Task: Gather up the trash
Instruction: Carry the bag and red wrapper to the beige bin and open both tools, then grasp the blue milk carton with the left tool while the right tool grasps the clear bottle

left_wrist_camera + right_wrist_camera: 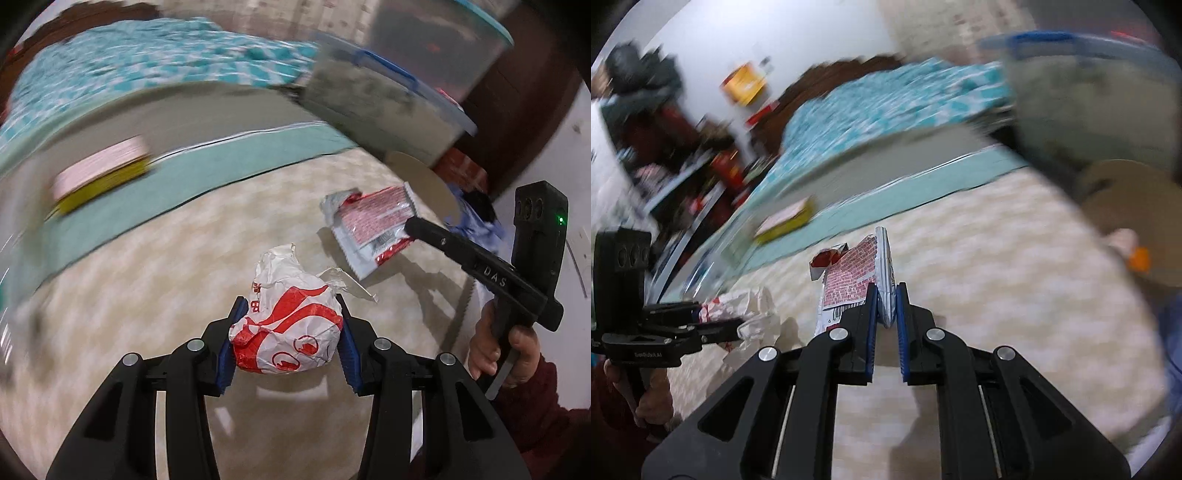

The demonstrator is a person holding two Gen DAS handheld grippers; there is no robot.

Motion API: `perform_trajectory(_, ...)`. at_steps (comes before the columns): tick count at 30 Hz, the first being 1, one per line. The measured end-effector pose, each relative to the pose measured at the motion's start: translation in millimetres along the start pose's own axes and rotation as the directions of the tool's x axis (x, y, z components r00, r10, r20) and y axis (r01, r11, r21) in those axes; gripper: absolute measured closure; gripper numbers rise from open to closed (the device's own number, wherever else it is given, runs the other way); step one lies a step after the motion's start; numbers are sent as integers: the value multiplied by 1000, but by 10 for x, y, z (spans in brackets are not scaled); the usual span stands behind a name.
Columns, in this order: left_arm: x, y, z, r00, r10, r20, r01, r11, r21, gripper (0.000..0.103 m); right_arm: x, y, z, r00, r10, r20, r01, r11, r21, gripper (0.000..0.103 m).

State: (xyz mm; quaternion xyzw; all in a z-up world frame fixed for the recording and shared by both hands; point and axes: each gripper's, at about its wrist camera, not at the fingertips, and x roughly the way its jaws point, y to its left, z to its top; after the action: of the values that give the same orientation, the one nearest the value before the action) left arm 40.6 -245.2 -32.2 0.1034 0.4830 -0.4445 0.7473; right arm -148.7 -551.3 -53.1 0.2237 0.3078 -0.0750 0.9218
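Note:
A crumpled white and red paper wrapper [288, 332] sits between the blue pads of my left gripper [290, 306], which is shut on it above the cream patterned floor [184, 295]. A flat snack wrapper with a red brick pattern [849, 280] is pinched by its silver edge in my right gripper [886, 291], which is shut on it. In the left wrist view the right gripper [412, 225] reaches in from the right with that snack wrapper [369, 225]. The right wrist view shows the left gripper [738, 328] at the left with the crumpled wrapper [753, 306].
A clear plastic bin with a blue rim [406, 85] looms at the upper right. Beside it lies a round cardboard disc [424, 181]. A yellow and pink box [99, 173] rests on a teal mat, with a bed in a teal patterned cover [147, 62] behind. A hand [517, 347] grips the right handle.

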Motion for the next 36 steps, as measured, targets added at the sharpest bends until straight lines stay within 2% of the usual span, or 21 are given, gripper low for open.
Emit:
perform_trajectory(5,493,-774,654,996,-83,-41,88,987,131,60,-374,-784,236,984,-135,116,121,985,126,91)
perform_trajectory(9,908,-1407,1145,990,-125,-58,135,967,218,60,-561,-1358,485,963,-222,155,186,958,218,91)
perform_trajectory(11,1162,-1728,1415,990,-133,-54,142,957,253,57,-560,-1508,560,952,-267,152,225,943,247,91)
perform_trajectory(13,1412,-1958,1626,990,-137,-46,144,956,256,49,-565,-1775,607,949,-277,152,226,931,286,88)
perform_trajectory(14,1516,-2027,1699,990,-134,-46,142,958,250,32,-539,-1868,622,950,-276,147,222,926,306,87)
perform_trajectory(15,1642,-2100,1766,991,-125,-44,132,961,242,21,-539,-1868,622,950,-276,147,222,926,306,82)
perform_trajectory(16,1732,-2152,1801,993,-112,-43,119,964,238,21,-486,-1909,630,953,-270,138,213,921,326,53)
perform_trajectory(17,1793,-2182,1814,994,-101,-49,110,965,239,21,-452,-1969,606,954,-252,160,181,914,364,14)
perform_trajectory(18,1837,-2204,1824,994,-92,-57,103,965,241,21,-499,-1966,561,942,-265,205,175,911,375,9)
perform_trajectory(19,1859,-2216,1823,994,-86,-62,99,966,240,21,-505,-1845,468,938,-271,215,179,912,369,10)
perform_trajectory(21,1772,-2187,1785,994,-95,-48,104,966,235,21,-535,-1852,457,944,-251,216,162,919,360,12)
perform_trajectory(22,1718,-2173,1781,995,-95,-36,101,966,240,21,-530,-1723,407,944,-241,226,147,919,365,13)
perform_trajectory(25,1335,-2053,1684,996,-82,38,68,960,270,21,-570,-1495,392,947,-196,255,92,925,369,13)
perform_trajectory(29,787,-1773,1455,991,-81,106,50,962,267,21,-591,-1069,423,955,-114,273,24,950,313,13)
perform_trajectory(32,348,-1426,1199,986,-43,158,1,967,253,21,-507,-729,459,966,-48,253,-22,963,268,15)
perform_trajectory(36,-275,-706,800,973,72,218,-112,978,178,21,-268,-176,521,982,35,186,-70,980,184,18)
